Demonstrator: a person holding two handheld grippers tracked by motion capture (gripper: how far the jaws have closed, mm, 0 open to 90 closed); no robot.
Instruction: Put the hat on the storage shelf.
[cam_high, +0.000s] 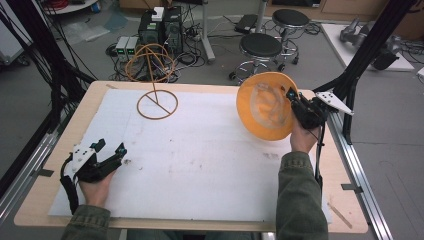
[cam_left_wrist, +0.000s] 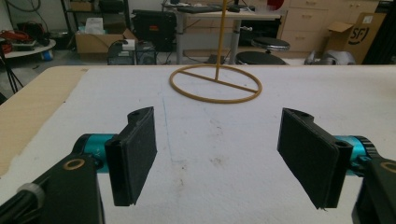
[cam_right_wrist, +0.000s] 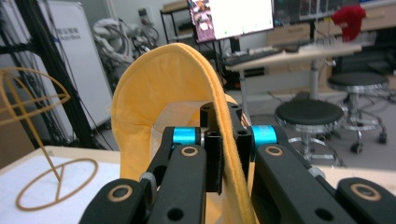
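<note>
At the right side of a light wooden table (cam_high: 45, 150) covered by a white foam sheet (cam_high: 200, 160), a person's right hand holds the right gripper (cam_high: 295, 102) raised above the surface. Its two black jaws are pressed together on the brim of a round yellow-orange fabric hat (cam_high: 265, 107), which hangs in the air, tipped so its pale inner lining faces the camera above. In the right gripper view, the brim of the hat (cam_right_wrist: 159, 88) runs as a thin yellow edge straight down between the clamped jaws, and the crown rises in an arch above them.

Near the table's front left corner, the left gripper (cam_high: 111, 148) rests low over the foam sheet in the person's left hand, well apart from the hat. In the left gripper view its jaws stand wide apart, with nothing between them but bare white foam (cam_left_wrist: 210, 149).

Toward the far side of the table, left of centre, stands a thin tan wire hat stand (cam_high: 156, 102): a flat ring base crossed by a bar, an upright rod, and a rounded loop frame at the top. The stand's ring base (cam_left_wrist: 215, 85) lies straight ahead of the left gripper. Black round stools (cam_high: 260, 46) stand on the floor beyond the table.
</note>
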